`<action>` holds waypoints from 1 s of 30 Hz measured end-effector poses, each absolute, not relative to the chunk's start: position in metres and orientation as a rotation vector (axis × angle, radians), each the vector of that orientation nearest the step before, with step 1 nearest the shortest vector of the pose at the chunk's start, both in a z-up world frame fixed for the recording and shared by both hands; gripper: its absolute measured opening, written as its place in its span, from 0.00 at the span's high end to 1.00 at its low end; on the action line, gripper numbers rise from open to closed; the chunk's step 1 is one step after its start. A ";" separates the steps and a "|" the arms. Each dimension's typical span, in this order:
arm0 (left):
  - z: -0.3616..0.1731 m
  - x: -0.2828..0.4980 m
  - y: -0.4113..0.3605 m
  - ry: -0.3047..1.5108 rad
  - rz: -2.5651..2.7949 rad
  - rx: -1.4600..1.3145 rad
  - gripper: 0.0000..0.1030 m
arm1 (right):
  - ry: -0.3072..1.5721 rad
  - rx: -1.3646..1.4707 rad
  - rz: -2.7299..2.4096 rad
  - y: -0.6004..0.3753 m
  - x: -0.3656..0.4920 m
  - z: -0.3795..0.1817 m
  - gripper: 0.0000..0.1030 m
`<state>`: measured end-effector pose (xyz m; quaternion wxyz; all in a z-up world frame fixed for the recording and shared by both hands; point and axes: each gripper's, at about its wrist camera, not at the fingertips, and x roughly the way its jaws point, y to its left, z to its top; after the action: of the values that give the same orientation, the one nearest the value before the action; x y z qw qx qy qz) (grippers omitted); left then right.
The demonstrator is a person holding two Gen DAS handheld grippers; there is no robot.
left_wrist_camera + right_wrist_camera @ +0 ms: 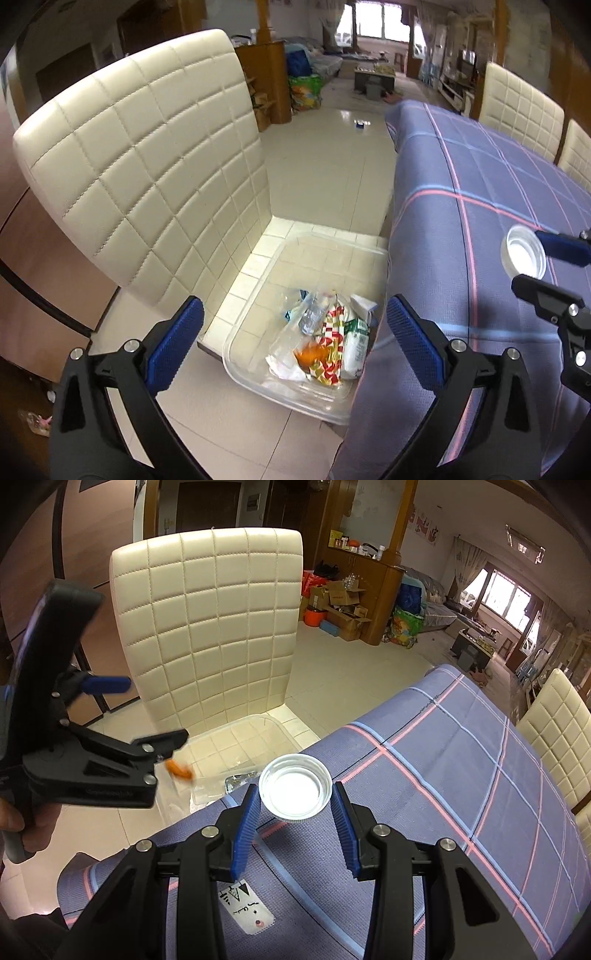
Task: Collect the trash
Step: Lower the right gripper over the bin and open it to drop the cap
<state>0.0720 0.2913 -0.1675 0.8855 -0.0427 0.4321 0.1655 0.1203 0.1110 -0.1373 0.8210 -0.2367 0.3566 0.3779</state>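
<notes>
A clear plastic bin (236, 369) sits on the seat of a cream chair (147, 166). It holds a red-and-white wrapper (332, 343), a white-and-green packet (356, 343), crumpled clear plastic (310, 317) and a blurred orange piece (310, 356). My left gripper (295, 306) hangs above the bin, jaws wide open, nothing between the pads. In the right wrist view the orange piece (179, 770) shows blurred just below the left gripper (155, 709). My right gripper (295, 794) is shut on a round white lid (294, 790) above the table edge; the lid (522, 256) also appears in the left wrist view.
The table wears a blue plaid cloth (443, 775) with a white label (243, 908) near me. Two more cream chairs (521, 110) stand along its far side. A hand (14, 819) holds the left gripper's handle. Tiled floor (325, 166) runs beyond the chair, with boxes (343, 605) farther off.
</notes>
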 end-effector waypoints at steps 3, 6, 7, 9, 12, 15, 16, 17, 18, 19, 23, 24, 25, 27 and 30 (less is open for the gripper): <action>-0.175 0.074 0.294 0.920 0.352 -0.089 0.05 | 0.775 -0.502 0.801 0.113 0.124 -0.142 0.62; -0.182 0.075 0.297 0.940 0.347 -0.099 0.05 | 0.787 -0.502 0.807 0.118 0.127 -0.145 0.62; -0.184 0.075 0.299 0.944 0.351 -0.099 0.05 | 0.789 -0.505 0.811 0.120 0.126 -0.147 0.62; -0.187 0.072 0.302 0.946 0.358 -0.103 0.05 | 0.792 -0.511 0.821 0.125 0.125 -0.149 0.62; -0.190 0.068 0.309 0.948 0.365 -0.117 0.05 | 0.795 -0.519 0.837 0.134 0.124 -0.152 0.62; -0.194 0.064 0.314 0.955 0.377 -0.115 0.05 | 0.798 -0.526 0.853 0.142 0.124 -0.154 0.62; -0.195 0.063 0.316 0.957 0.382 -0.113 0.05 | 0.798 -0.528 0.857 0.145 0.124 -0.155 0.62; -0.195 0.062 0.318 0.958 0.386 -0.112 0.05 | 0.799 -0.531 0.865 0.149 0.123 -0.155 0.62; -0.196 0.060 0.319 0.959 0.389 -0.111 0.05 | 0.799 -0.533 0.872 0.152 0.123 -0.155 0.62; -0.196 0.057 0.321 0.956 0.395 -0.110 0.05 | 0.799 -0.535 0.878 0.154 0.122 -0.155 0.62; -0.196 0.048 0.328 0.952 0.414 -0.117 0.05 | 0.796 -0.544 0.907 0.168 0.120 -0.155 0.62; -0.196 0.046 0.329 0.951 0.419 -0.120 0.05 | 0.794 -0.546 0.913 0.171 0.120 -0.155 0.62; -0.196 0.043 0.331 0.949 0.424 -0.126 0.05 | 0.793 -0.547 0.919 0.174 0.119 -0.155 0.62; -0.195 0.038 0.335 0.947 0.432 -0.138 0.05 | 0.795 -0.550 0.933 0.181 0.118 -0.156 0.62; -0.194 0.033 0.339 0.941 0.445 -0.145 0.05 | 0.784 -0.550 0.946 0.187 0.116 -0.155 0.62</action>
<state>0.0331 0.3390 -0.1938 0.8651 -0.0691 0.4491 0.2123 0.1159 0.1871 -0.1548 0.7819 -0.2546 0.3630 0.4382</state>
